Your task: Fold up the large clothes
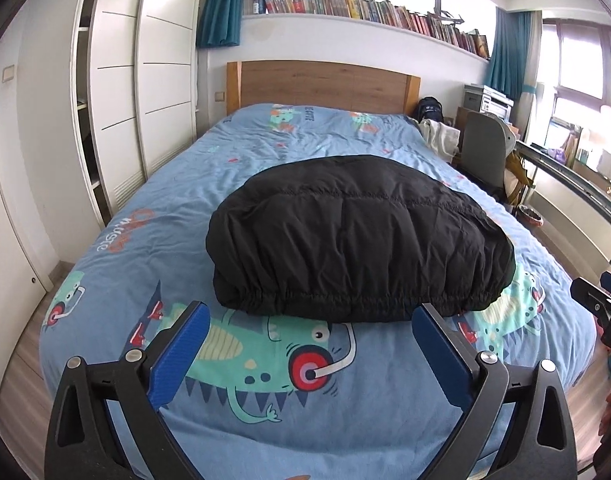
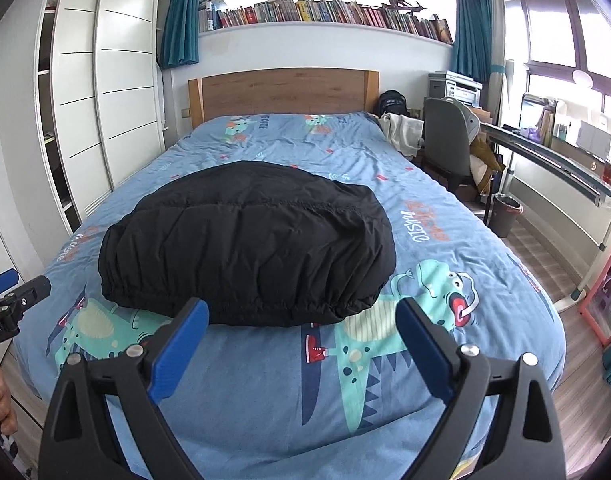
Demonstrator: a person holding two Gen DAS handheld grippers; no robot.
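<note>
A black puffy quilted jacket [image 1: 357, 236] lies folded into a thick bundle in the middle of the bed with the light blue dinosaur-print cover [image 1: 265, 412]. Its gathered elastic hem faces the cameras, toward 6 o'clock, and the rest of the bundle goes toward 12 o'clock, in the direction of the brown wooden headboard [image 1: 321, 84].

The left gripper with blue pads [image 1: 309, 322] is above the near part of the cover, at 6 o'clock from the jacket. Its jaws are wide apart and hold nothing; the tips are near the hem, but I cannot tell if they touch it. In the right wrist view the jacket [image 2: 245, 240] lies at about 11 o'clock from the right gripper with blue pads [image 2: 303, 316]. The jaws of this one are also wide apart and empty, with the left tip in front of the hem.

At 9 o'clock stands a white wardrobe with sliding doors [image 2: 105, 92]. At 12 o'clock, above the headboard, a long row of books [image 2: 325, 12] stands on a shelf under the window. At 2 o'clock a grey office chair [image 2: 445, 140] stands beside the bed.
</note>
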